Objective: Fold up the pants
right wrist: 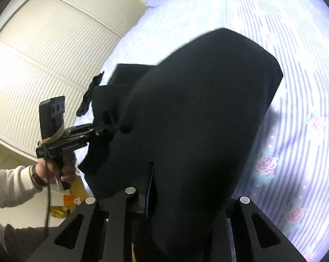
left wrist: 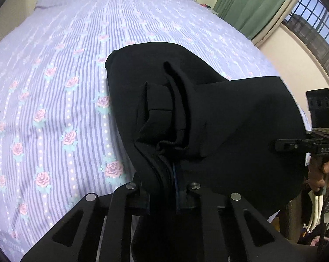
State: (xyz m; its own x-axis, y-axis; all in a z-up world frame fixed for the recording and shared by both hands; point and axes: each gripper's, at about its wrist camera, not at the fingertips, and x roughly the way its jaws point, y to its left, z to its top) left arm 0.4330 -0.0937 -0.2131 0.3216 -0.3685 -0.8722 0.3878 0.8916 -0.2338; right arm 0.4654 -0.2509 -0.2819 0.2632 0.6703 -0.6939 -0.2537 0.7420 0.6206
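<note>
Black pants (left wrist: 208, 109) hang between both grippers above the bed, with the far end resting on the sheet. My left gripper (left wrist: 164, 187) is shut on a bunched edge of the pants; it shows in the right wrist view (right wrist: 103, 131) pinching the cloth. My right gripper (right wrist: 164, 196) is shut on the other edge, its fingertips buried under the black cloth (right wrist: 197, 109). It shows at the right edge of the left wrist view (left wrist: 280, 146), gripping the fabric.
The bed carries a lilac striped sheet with roses (left wrist: 66, 76). A green curtain (left wrist: 251, 0) and barred window (left wrist: 313, 21) stand to the right. A white ribbed wardrobe (right wrist: 44, 54) is to the left. Clutter lies on the floor (right wrist: 64, 205).
</note>
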